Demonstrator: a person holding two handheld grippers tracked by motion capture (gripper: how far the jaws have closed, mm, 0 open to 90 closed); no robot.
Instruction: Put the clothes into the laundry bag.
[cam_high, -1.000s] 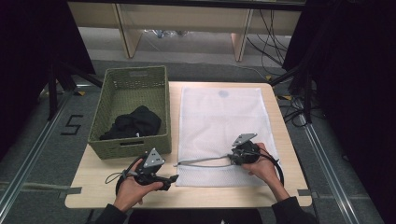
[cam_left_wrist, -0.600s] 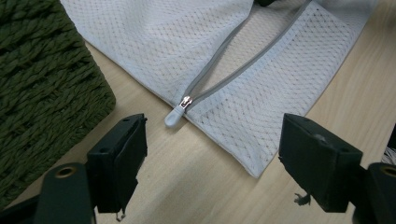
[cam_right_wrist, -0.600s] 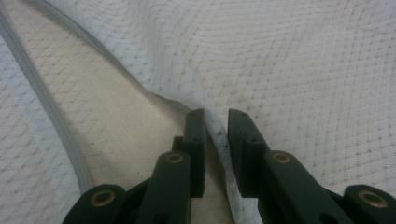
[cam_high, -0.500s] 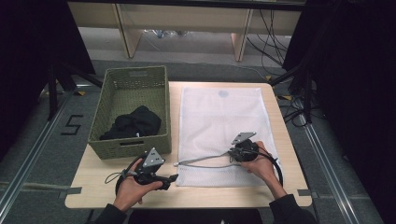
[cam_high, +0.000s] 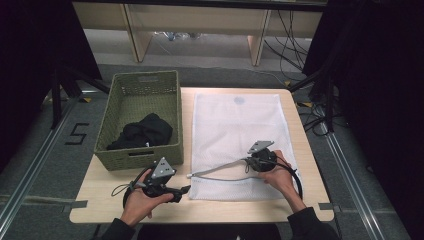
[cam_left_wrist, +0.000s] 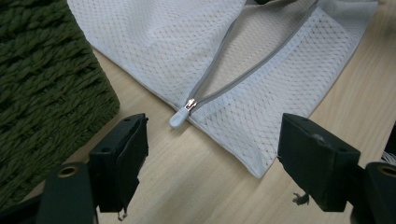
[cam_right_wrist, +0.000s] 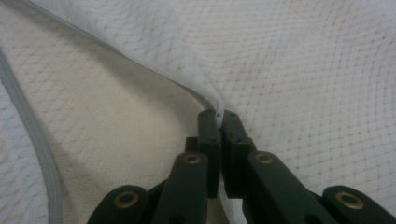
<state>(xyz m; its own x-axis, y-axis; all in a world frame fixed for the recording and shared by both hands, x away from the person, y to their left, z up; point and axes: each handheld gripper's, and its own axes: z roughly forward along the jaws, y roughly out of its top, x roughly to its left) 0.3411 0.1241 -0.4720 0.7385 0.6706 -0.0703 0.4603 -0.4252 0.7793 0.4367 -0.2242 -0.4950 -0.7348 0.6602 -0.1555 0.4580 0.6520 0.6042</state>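
A white mesh laundry bag (cam_high: 235, 130) lies flat on the table, its grey zipper (cam_high: 220, 169) unzipped along the near side. My right gripper (cam_high: 256, 159) is shut on the bag's upper edge by the zipper opening and lifts that edge (cam_right_wrist: 205, 95) a little. The zipper pull (cam_left_wrist: 180, 117) rests at the bag's near left corner. My left gripper (cam_high: 181, 192) stands open at the table's front, its jaws on either side of the pull and just short of it. A black garment (cam_high: 142, 132) lies in the green woven basket (cam_high: 142, 87).
The basket (cam_left_wrist: 42, 88) stands to the left of the bag, close beside my left gripper. The table's front edge (cam_high: 200, 217) runs just below both hands. Cables trail on the floor to the right (cam_high: 310, 115).
The right gripper has shifted slightly right and toward the front, still holding the bag's edge. The left gripper has stayed put.
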